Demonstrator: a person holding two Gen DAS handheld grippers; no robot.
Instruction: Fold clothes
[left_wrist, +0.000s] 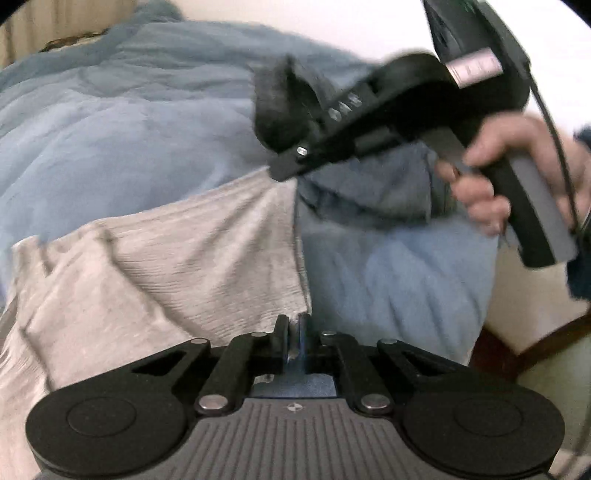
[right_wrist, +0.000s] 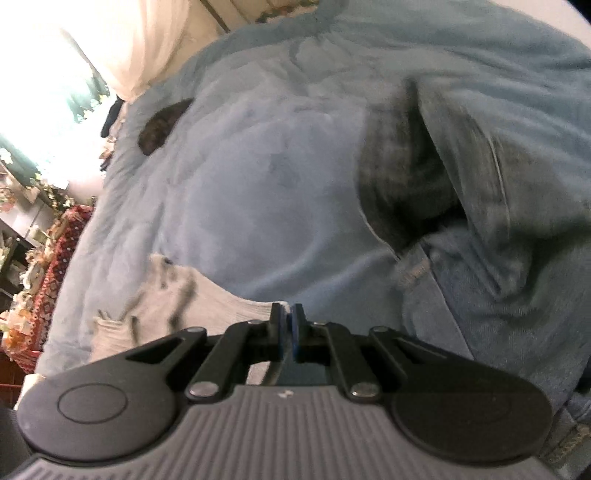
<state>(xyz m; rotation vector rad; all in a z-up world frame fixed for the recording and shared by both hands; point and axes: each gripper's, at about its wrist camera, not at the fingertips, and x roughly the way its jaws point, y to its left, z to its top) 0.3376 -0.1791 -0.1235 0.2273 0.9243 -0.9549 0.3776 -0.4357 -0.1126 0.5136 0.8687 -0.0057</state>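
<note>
**Grey garment pinched at 2 corners, mid-fold**

Left gripper (left_wrist: 294, 338) clamped on the grey garment (left_wrist: 155, 258), cloth spreading left of the fingers. Right gripper (right_wrist: 287, 332) pressed together, seemingly pinching its far edge (blurred). Blue blanket (right_wrist: 266, 192) beyond both. Next, probably: carrying edge to edge, keeping tension even.

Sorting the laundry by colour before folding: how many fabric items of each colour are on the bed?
Light grey ribbed garment: 1
Denim jeans: 1
Dark cloth: 1
Blue blanket underneath: 1
Total: 4
</note>
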